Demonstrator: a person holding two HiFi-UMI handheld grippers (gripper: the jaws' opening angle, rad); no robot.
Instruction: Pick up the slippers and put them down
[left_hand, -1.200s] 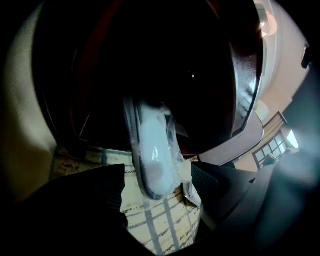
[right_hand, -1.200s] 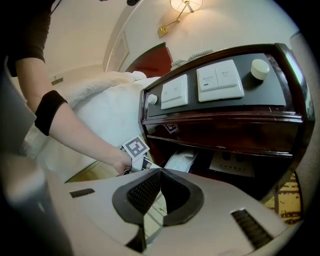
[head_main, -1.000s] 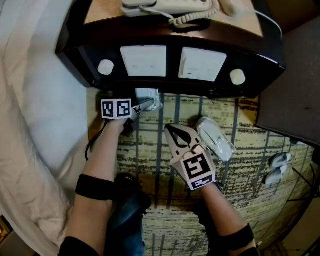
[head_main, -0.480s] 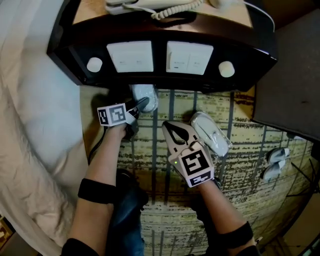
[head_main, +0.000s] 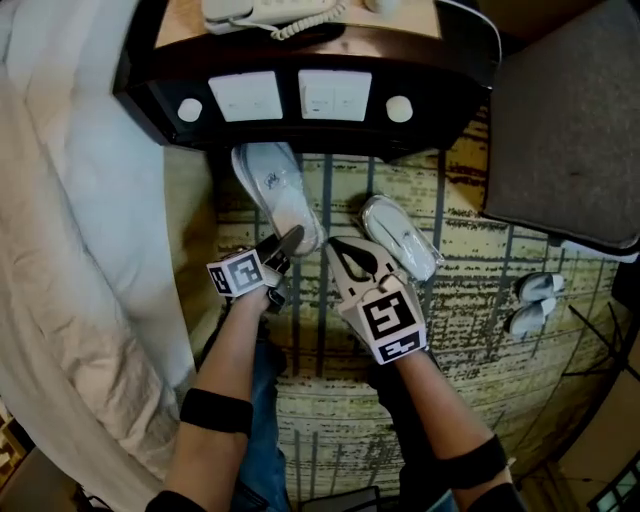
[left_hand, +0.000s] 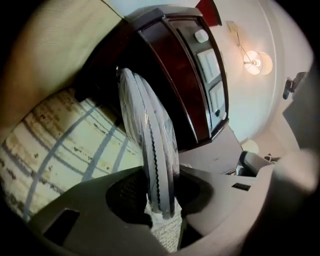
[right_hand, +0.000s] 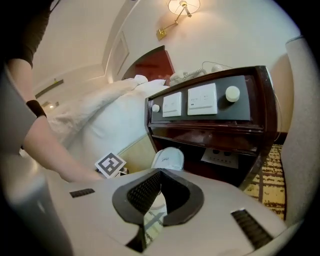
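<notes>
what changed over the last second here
The left gripper has just closed its jaws on the white slipper and drawn it out from under the nightstand, toward the person. The right gripper stayed shut and empty, and the second slipper stayed on the carpet beside it.

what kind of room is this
Probably a hotel bedroom: a white-sheeted bed beside a dark wooden nightstand with built-in switch panels and a cream corded telephone on top, plus thin white plastic-wrapped slippers.
</notes>
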